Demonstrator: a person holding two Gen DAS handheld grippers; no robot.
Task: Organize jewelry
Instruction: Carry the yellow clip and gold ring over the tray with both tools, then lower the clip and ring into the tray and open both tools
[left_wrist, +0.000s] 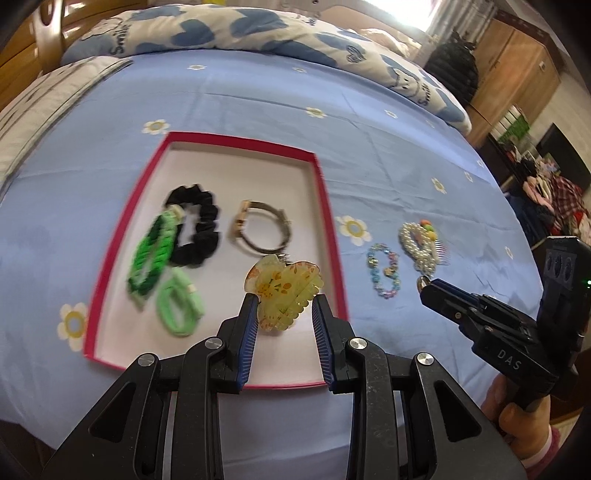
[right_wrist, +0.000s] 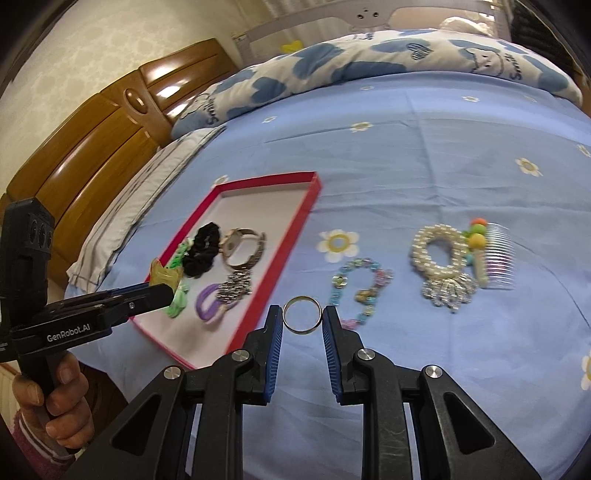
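On the blue flower-print bedsheet (left_wrist: 258, 96), left of centre in the left wrist view, lies a shallow red-rimmed box with a white floor (left_wrist: 320, 192). Left gripper (left_wrist: 284, 304) sits low centre, its blue-padded fingers clamped on a translucent yellow floral claw clip (left_wrist: 282, 291) — clip held over the box's near right corner. Inside the box: black fabric scrunchie (left_wrist: 197, 225), dark green braided band (left_wrist: 147, 258), light green hair tie (left_wrist: 179, 304), metal-banded wristwatch (left_wrist: 258, 229). Right wrist view adds a purple hair tie (right_wrist: 210, 301) and a sparkly silver piece (right_wrist: 234, 286) in the box's near part.

Right gripper (right_wrist: 302, 314), low centre of its own view, has its fingers closed on a plain silver ring (right_wrist: 302, 314) — ring held upright, above bare sheet just right of the box's edge. Right of it on the sheet: multicoloured bead bracelet (right_wrist: 356, 291), white pearl bracelet with silver tassel (right_wrist: 439, 254), clear hair comb with coloured balls (right_wrist: 491, 254); pearl piece and comb touching or overlapping, cannot tell which. A hand (right_wrist: 55, 387) grips the left tool's handle at lower left of the right wrist view.
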